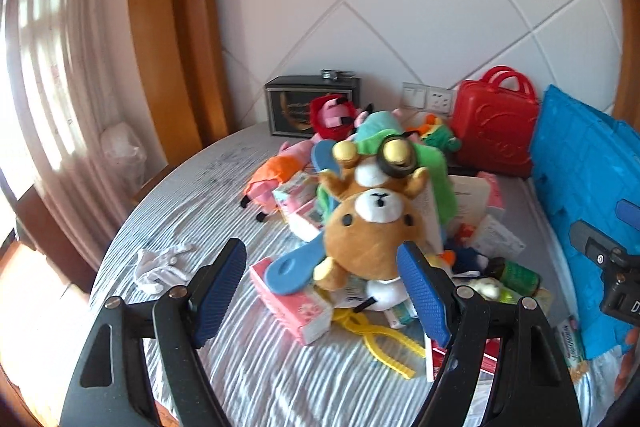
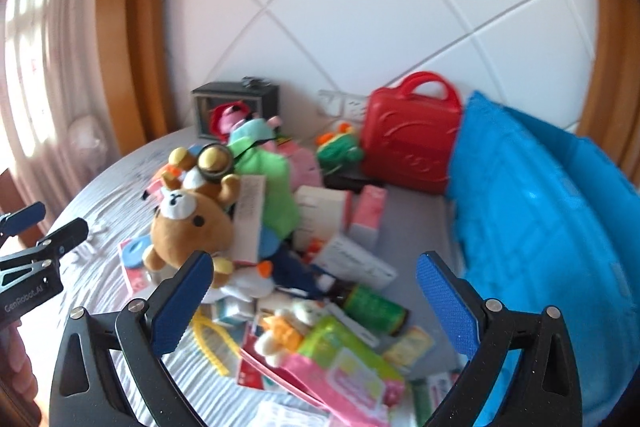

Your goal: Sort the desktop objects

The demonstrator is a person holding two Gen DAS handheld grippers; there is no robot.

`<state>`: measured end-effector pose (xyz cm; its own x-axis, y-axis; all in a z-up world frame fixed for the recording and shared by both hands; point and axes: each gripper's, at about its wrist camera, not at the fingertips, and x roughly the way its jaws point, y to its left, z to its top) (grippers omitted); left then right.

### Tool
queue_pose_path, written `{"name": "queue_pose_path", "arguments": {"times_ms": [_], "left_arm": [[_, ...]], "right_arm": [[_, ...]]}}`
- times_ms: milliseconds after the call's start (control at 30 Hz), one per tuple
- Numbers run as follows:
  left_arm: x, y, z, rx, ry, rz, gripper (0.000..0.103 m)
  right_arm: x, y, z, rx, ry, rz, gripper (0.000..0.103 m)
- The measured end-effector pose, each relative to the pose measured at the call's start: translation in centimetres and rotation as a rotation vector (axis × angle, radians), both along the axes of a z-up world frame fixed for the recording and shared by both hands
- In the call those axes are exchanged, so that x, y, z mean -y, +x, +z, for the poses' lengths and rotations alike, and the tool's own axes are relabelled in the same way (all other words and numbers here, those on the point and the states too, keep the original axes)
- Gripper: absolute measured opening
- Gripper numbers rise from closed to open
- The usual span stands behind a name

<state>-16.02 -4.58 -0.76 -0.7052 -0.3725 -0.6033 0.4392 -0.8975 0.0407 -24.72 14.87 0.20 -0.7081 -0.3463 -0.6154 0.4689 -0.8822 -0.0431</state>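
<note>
A heap of toys and boxes lies on the grey striped tabletop [image 1: 192, 203]. On top of it lies a brown bear plush [image 1: 368, 227] [image 2: 188, 223] with goggles, and under it are a pink box [image 1: 288, 303] and a blue paddle [image 1: 288, 269]. Yellow plastic tongs [image 1: 380, 341] and a green bottle [image 2: 374, 307] lie nearer. My left gripper [image 1: 320, 287] hovers open just short of the bear, touching nothing. My right gripper [image 2: 316, 303] hangs open above the bottle and small packets, with nothing in it.
A red carry case [image 2: 412, 143] and a black box [image 1: 312, 107] stand against the tiled wall. A blue crate [image 2: 540, 227] fills the right side. White gloves [image 1: 160, 267] lie at the left. The table's round edge and a curtain are further left.
</note>
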Motion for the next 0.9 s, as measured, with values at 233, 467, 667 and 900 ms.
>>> {"name": "queue_pose_path", "arguments": {"times_ms": [233, 467, 667, 900], "left_arm": [[3.3, -0.9, -1.5, 0.049, 0.006, 0.036, 0.078], [8.3, -3.9, -3.8, 0.083, 0.013, -0.036, 0.078], [12.7, -7.3, -6.4, 0.142, -0.007, -0.202, 0.078], [16.0, -10.6, -11.5, 0.281, -0.008, -0.395, 0.078]], "right_arm": [[3.6, -1.7, -2.3, 0.058, 0.023, 0.049, 0.103], [5.9, -2.4, -3.4, 0.074, 0.037, -0.035, 0.103], [8.2, -2.6, -5.0, 0.160, -0.036, -0.218, 0.103], [12.3, -0.8, -7.7, 0.252, -0.052, -0.365, 0.102]]}}
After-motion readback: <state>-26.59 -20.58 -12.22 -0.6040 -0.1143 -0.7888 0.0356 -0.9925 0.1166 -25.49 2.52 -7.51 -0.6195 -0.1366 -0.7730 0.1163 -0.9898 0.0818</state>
